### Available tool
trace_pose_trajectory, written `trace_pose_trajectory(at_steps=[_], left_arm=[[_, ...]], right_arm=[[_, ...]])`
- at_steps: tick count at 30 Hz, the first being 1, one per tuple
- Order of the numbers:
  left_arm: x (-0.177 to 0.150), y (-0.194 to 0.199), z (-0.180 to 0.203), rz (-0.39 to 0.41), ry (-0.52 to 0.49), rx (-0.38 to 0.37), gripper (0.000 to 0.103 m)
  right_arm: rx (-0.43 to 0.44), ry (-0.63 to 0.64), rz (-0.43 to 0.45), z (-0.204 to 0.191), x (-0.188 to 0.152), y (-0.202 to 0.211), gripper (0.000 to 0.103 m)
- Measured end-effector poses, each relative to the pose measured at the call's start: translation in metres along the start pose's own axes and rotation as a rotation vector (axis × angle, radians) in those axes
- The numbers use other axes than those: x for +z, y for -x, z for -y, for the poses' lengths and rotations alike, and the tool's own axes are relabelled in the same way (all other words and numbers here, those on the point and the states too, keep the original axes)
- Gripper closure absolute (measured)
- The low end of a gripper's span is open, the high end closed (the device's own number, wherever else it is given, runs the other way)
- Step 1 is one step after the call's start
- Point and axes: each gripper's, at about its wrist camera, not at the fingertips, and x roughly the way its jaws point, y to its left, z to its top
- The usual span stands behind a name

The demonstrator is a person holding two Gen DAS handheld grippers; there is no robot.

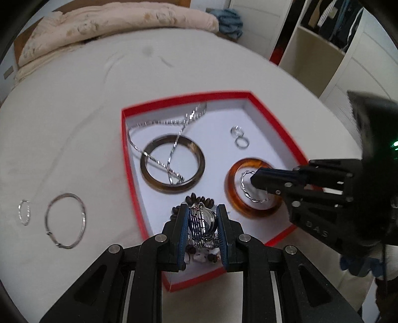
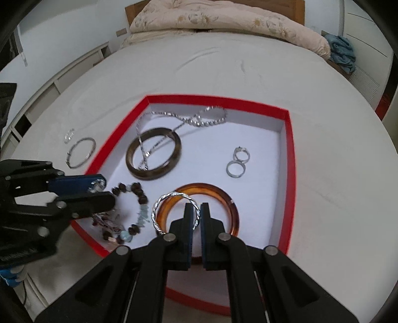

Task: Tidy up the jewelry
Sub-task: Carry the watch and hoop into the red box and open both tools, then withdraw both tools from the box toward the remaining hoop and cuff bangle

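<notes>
A red-rimmed box (image 1: 130, 171) (image 2: 289, 154) with a white floor lies on the bed. In it are a dark bangle (image 1: 173, 164) (image 2: 154, 156), a silver chain (image 1: 161, 121) (image 2: 199, 116), two rings (image 1: 240, 138) (image 2: 237, 162), an amber bangle (image 1: 233, 193) (image 2: 223, 196) and a bead bracelet (image 2: 139, 211). My left gripper (image 1: 202, 218) (image 2: 99, 191) is shut on a silver watch (image 1: 202, 223) above the beads. My right gripper (image 2: 196, 213) (image 1: 253, 180) is shut on a twisted silver bangle (image 2: 169, 211) (image 1: 248, 188) over the amber bangle.
A thin silver bangle (image 1: 66, 220) (image 2: 82, 152) and a small silver ring (image 1: 24, 211) (image 2: 69, 135) lie on the white sheet left of the box. A folded quilt (image 1: 112, 22) (image 2: 223, 22) lies at the bed's head. Cupboards (image 1: 335, 49) stand at right.
</notes>
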Motion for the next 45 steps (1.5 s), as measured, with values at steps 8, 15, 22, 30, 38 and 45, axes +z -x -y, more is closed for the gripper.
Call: trace_pose_trajectory(at_steps=[8, 15, 22, 30, 38, 45], left_arm=[[-0.006, -0.017, -0.002, -0.043, 0.01, 0.021, 0.081], [-0.005, -0.013, -0.004, -0.041, 0.043, 0.026, 0.077], [-0.002, 0.012, 0.002, -0.014, 0.046, 0.043, 0.072], [-0.006, 0.078, 0.03, 0.084, 0.0, 0.129, 0.059], [-0.031, 0.151, 0.044, 0.167, -0.016, 0.231, 0.051], [-0.057, 0.2, 0.051, 0.218, -0.013, 0.31, 0.043]], right_arm=[[0.002, 0.053, -0.04, -0.004, -0.002, -0.011, 0.097], [-0.029, 0.046, -0.052, 0.001, -0.006, -0.006, 0.097], [-0.046, 0.014, -0.012, 0.005, -0.008, 0.025, 0.097], [-0.032, -0.036, 0.076, -0.014, -0.019, 0.089, 0.097], [-0.013, -0.044, 0.144, -0.043, -0.039, 0.146, 0.096], [0.004, -0.029, 0.2, -0.077, -0.056, 0.187, 0.088]])
